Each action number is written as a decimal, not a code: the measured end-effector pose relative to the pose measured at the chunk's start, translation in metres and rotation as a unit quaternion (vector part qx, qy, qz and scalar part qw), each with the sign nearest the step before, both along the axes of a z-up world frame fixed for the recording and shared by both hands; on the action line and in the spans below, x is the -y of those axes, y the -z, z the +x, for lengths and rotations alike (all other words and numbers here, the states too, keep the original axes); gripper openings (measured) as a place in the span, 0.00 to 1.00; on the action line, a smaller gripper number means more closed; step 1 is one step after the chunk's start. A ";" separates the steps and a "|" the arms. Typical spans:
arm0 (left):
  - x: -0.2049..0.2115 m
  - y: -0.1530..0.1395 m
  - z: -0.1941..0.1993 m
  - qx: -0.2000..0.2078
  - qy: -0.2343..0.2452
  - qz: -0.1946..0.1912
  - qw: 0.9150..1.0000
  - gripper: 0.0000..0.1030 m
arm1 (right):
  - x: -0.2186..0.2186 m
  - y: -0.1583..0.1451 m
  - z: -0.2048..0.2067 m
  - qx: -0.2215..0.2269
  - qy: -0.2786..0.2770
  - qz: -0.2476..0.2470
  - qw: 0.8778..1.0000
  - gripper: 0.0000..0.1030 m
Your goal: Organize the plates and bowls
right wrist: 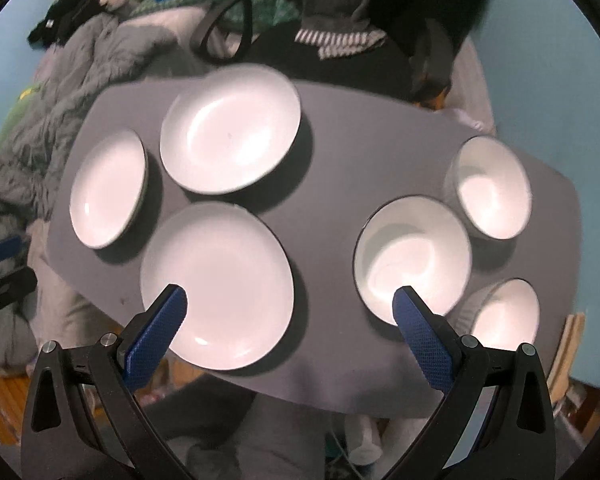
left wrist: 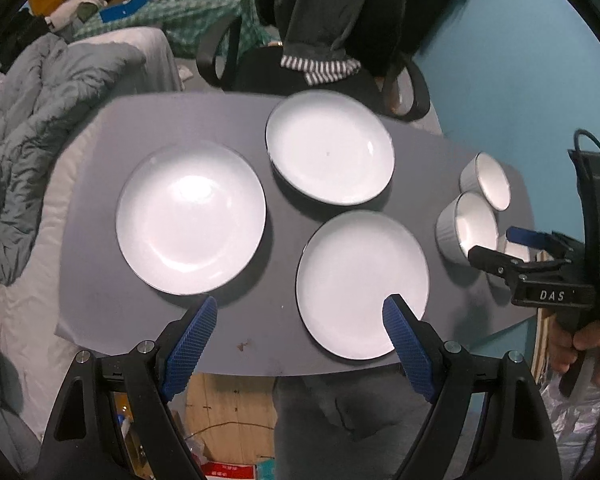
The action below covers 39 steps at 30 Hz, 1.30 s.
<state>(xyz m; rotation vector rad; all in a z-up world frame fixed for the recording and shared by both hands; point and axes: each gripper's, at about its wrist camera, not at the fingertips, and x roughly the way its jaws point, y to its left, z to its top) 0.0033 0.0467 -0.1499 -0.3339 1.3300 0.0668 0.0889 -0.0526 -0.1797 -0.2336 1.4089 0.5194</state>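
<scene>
Nearest the person, the left hand-held gripper (left wrist: 300,312) hangs with its blue fingers spread wide and nothing between them, just above the near edge of the grey table (left wrist: 260,344). The right hand-held gripper (right wrist: 290,300) is equally wide and empty.

Taking the near plate (left wrist: 362,284) as landmark: it lies at the table's front edge, its rim slightly overhanging. A second plate (left wrist: 191,218) sits just to its left, apart from it, and a deeper third plate (left wrist: 330,148) lies beyond it, toward the chair (left wrist: 324,76). To the landmark's right stand three small white bowls: a ribbed bowl (right wrist: 506,314) closest to the front, a middle bowl (right wrist: 414,256) beside it, and a far bowl (right wrist: 490,188) behind. All six pieces are separate, none stacked yet.

These look like glazed ceramic: stiff, smooth, probably slippery against the textured pads, fairly heavy and breakable if knocked together. The best hold on a plate is likely the raised rim, one finger under and one over; the overhanging edge of the near plate offers the easiest access. Bowls should be pinched across the wall.

The only legible writing is "DAS" on the right hand-held gripper's body, seen from the left wrist view.
</scene>
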 end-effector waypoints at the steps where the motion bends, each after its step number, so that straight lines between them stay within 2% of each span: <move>1: 0.001 0.006 0.000 -0.002 0.002 -0.003 1.000 0.84 | -0.001 0.006 0.001 -0.004 -0.005 -0.006 1.000 0.98; 7: 0.004 0.036 0.000 -0.016 -0.002 -0.027 0.999 0.84 | -0.006 0.036 0.005 -0.018 -0.028 -0.016 0.999 0.98; 17: 0.023 0.086 0.012 -0.058 0.013 0.001 0.998 0.84 | -0.018 0.076 0.014 -0.030 -0.047 -0.038 0.998 0.98; 21: 0.028 0.096 0.015 -0.069 0.015 0.006 0.998 0.84 | -0.020 0.073 0.020 -0.022 -0.043 -0.051 0.997 0.94; 25: 0.029 0.098 0.018 -0.069 0.012 0.007 0.997 0.84 | -0.022 0.049 0.015 0.019 -0.044 -0.042 0.998 0.94; 28: 0.029 0.099 0.020 -0.072 0.006 0.006 0.997 0.84 | -0.026 0.040 0.013 0.034 -0.059 -0.031 0.997 0.94; 34: 0.022 0.098 0.025 -0.077 0.001 0.009 0.997 0.84 | -0.046 0.054 0.016 0.034 -0.095 -0.018 0.995 0.93; 39: 0.021 0.111 0.021 -0.074 -0.005 0.011 0.997 0.84 | -0.059 0.061 0.017 0.025 -0.113 0.002 0.993 0.88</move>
